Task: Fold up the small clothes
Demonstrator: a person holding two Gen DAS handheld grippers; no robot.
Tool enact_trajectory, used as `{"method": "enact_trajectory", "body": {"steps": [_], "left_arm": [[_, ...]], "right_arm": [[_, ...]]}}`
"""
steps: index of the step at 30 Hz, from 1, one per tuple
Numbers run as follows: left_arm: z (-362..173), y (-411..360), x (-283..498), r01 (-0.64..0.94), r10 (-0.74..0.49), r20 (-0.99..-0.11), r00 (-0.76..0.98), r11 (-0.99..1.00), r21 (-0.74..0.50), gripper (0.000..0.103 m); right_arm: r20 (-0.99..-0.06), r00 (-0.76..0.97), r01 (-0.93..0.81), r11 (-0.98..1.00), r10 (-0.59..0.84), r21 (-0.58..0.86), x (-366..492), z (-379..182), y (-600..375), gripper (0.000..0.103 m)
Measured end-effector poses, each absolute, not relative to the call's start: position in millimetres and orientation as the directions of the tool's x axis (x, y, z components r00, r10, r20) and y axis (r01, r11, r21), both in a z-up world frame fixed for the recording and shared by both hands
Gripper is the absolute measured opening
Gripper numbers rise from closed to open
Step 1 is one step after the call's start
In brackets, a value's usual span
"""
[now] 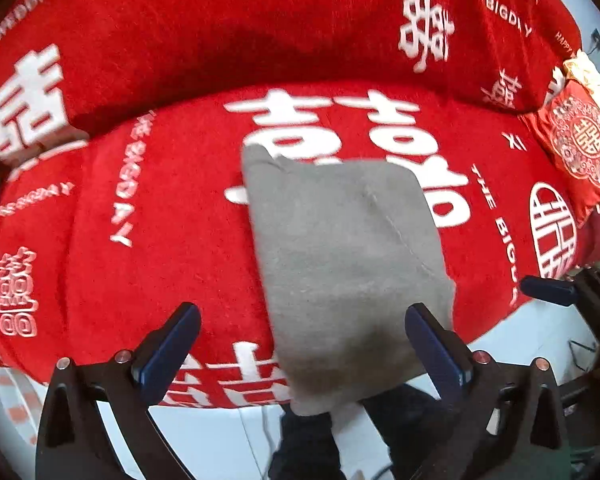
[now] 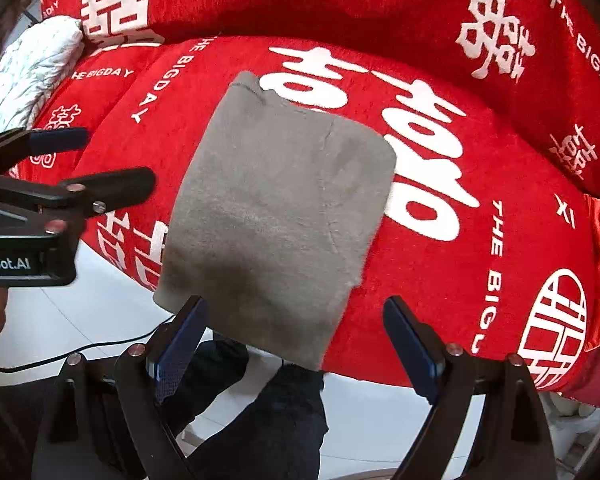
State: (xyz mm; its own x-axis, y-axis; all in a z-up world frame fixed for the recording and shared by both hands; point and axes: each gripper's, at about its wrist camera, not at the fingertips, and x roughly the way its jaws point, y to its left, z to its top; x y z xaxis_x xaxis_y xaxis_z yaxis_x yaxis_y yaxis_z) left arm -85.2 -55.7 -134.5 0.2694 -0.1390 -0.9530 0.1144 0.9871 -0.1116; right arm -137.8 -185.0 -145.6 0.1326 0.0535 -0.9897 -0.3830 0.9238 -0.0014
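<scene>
Parts of the scene stay hidden or unclear. Both fisheye views bend the edges and blur the cloth's fibres, so what kind of garment the folded grey garment (image 1: 340,248) is cannot be told; only a stitched seam and a narrow tab at its far corner show. It lies as a flat, roughly rectangular packet on the red sofa cover (image 1: 140,208), over part of a big white double-happiness character, with its near edge hanging slightly past the front of the seat. Below that edge a person's dark trouser leg (image 2: 276,420) is partly covered by the cloth and cut off by the frame. A thin black cable (image 2: 100,350) runs over the pale floor (image 2: 100,308) and disappears behind the gripper frames.

The left gripper (image 1: 304,344) has its blue-padded jaws spread wide, with nothing clamped between them; the garment shows below them, apart from the pads. The right gripper (image 2: 296,340) is likewise spread wide and empty above the garment's near edge. In the right wrist view the left tool's side is cut off by the left border.

A red embroidered cushion (image 1: 576,148) leans at the sofa's right end, and a white quilted item (image 2: 32,72) sits at the left end, half out of view. No containers are visible.
</scene>
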Motion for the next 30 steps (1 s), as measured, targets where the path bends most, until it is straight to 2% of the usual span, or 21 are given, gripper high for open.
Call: {"method": "enact_trajectory", "body": {"steps": [4,9,16,30], "left_arm": [[-123,-62,-93,0.125,-0.088,-0.962,0.258,0.991,-0.057,0.102],[-115,-61,-100,0.01,0.111,-0.945,0.308,0.993,0.119,0.102],[-115,-72,-108,0.007,0.125,-0.957,0.261,0.991,0.131,0.102],[-116,-84,-110,0.027,0.125,-0.96,0.25,0.99,0.136,0.102]], "right_arm": [[-0.989,0.129,-0.412,0.911,0.074,0.015,-143,-137,-184,0.091],[-0.988,0.123,-0.503,0.864,0.097,0.022,-151,-130,-174,0.091],[-0.984,0.122,-0.559,0.828,0.127,0.038,-159,-124,-174,0.091],[-0.984,0.129,-0.537,0.843,0.126,0.037,-159,-121,-184,0.091]]}}
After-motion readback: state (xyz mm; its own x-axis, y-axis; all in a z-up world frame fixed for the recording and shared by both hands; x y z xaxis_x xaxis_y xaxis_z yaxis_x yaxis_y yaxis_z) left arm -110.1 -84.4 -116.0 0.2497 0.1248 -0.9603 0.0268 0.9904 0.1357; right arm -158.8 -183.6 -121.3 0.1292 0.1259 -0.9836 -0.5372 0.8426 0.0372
